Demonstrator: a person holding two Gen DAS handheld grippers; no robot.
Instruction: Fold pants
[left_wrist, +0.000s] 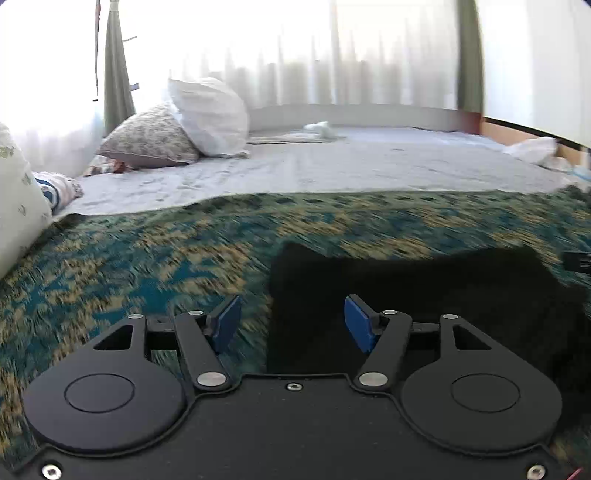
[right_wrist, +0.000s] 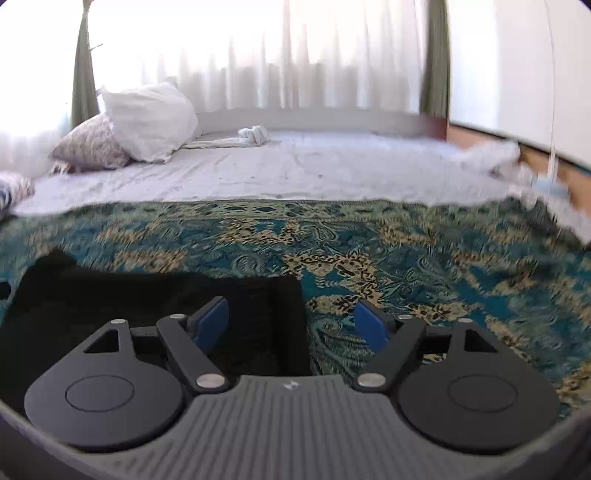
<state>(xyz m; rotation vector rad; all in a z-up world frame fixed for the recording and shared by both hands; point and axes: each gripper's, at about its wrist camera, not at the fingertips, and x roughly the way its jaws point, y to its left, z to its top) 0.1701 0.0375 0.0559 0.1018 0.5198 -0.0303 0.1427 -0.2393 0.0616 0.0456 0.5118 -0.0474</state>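
- The right tongs (right_wrist: 291, 326) with blue pads are wide open, holding nothing.
- Folded black cloth pants (right_wrist: 147, 295) lie on a blue and tan patterned blanket (right_wrist: 406, 258).
- A white puffy pillow (right_wrist: 147, 120) leans at the bed's far end.

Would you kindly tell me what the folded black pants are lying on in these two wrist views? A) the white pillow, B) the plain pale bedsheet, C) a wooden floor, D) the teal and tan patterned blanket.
D: the folded black pants lie flat on the teal and tan patterned blanket, nearer the cameras than the pale bedsheet and the white pillow.
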